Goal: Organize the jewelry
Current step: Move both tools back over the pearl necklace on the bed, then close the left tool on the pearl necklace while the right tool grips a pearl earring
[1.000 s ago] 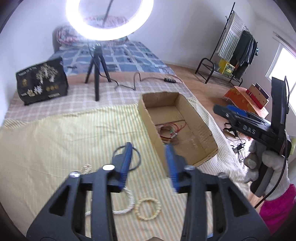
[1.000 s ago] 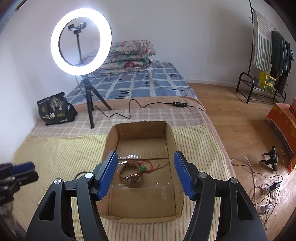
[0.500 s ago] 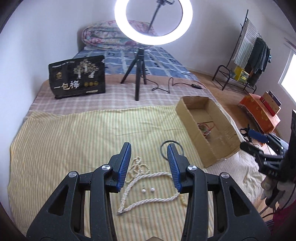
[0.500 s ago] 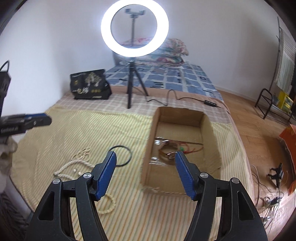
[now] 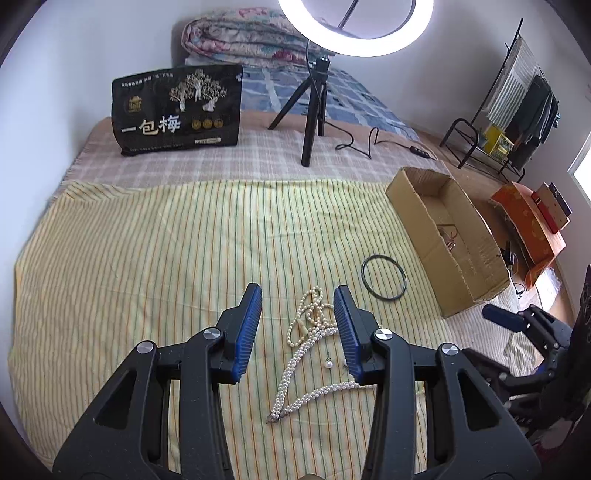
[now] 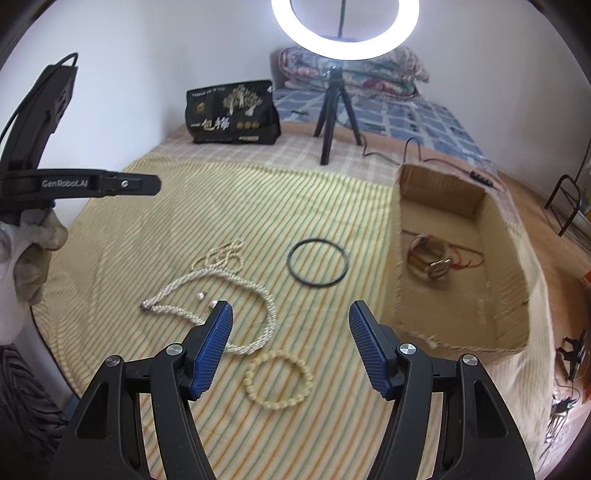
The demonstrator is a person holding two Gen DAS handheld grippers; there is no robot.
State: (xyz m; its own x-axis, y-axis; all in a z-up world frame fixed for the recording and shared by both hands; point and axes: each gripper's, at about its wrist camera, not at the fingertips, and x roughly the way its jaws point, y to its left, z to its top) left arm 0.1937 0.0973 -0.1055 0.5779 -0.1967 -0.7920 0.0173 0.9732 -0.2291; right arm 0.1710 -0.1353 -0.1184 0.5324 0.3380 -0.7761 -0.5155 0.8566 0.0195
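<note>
Left gripper [image 5: 297, 325] was held above the striped cloth [image 5: 147, 258], jaws parted wide and holding nothing, with the twisted pearl necklace [image 5: 295, 369] lying between and beyond its fingers. Right gripper [image 6: 291, 343] likewise stood wide open and empty. Taking the cardboard box [image 6: 517, 295] as reference: black ring [image 6: 317, 262] lay just left of it, cream bead bracelet [image 6: 279, 380] left of its near corner, necklace farther left. A leather bracelet [image 6: 428, 258] lay inside the box

ring light [image 5: 355, 27] on tripod [image 5: 312, 110] | black snack bag [image 5: 178, 109] | folded quilt [image 5: 243, 40] | clothes rack [image 5: 513, 107]
</note>
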